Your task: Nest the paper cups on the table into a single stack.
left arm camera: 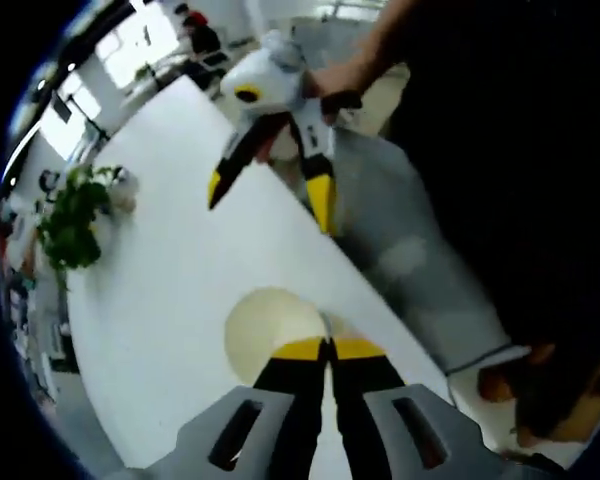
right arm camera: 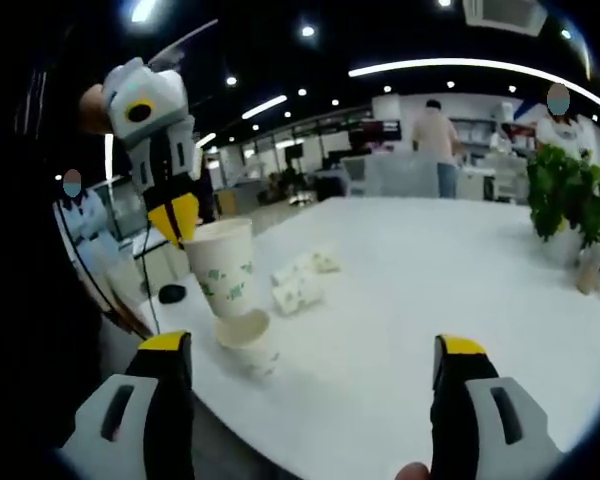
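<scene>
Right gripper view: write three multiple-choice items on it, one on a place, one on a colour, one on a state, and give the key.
1. Where is the paper cup that the left gripper holds?
A. On the floor
B. Over the upright cup near the table edge
C. Inside a box

2. What colour is the print on the held cup?
A. Green
B. Red
C. Blue

3. How is the right gripper?
A. Shut on a cup
B. Shut on nothing
C. Open

Key: 1 B, its base sits at the standing cup's mouth; 2 A, green marks show on its white wall; 3 C, its jaws stand wide apart.
</scene>
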{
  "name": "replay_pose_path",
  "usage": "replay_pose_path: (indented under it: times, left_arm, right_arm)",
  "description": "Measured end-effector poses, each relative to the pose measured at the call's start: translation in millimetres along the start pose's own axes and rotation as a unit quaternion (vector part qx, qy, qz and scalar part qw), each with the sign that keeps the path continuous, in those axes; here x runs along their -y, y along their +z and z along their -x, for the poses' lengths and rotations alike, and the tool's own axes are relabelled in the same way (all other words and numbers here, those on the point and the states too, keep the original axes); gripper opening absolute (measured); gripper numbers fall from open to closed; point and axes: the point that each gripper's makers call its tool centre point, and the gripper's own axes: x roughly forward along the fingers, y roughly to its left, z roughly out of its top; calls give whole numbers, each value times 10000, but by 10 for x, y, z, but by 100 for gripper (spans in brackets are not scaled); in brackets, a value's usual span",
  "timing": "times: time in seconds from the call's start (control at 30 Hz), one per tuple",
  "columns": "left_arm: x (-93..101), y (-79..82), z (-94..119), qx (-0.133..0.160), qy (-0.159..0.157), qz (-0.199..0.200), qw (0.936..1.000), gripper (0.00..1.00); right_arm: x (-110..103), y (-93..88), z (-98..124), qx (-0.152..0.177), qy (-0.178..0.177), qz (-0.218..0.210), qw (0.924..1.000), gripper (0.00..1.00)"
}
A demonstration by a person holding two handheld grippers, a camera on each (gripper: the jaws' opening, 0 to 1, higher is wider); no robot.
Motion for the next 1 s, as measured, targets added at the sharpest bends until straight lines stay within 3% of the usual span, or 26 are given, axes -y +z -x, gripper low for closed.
replay_pose_path:
  times: [0.63,1.0]
  left_arm:
    - [53,-193,-412,-85,66,351,9993,0]
    - [47,-293,-661,-69,53,892,9960,0]
  right_arm:
    - [1,-21,72,25,-20,-90,10000,98]
    - [39,-42,68,-14,-32,-110,9999,98]
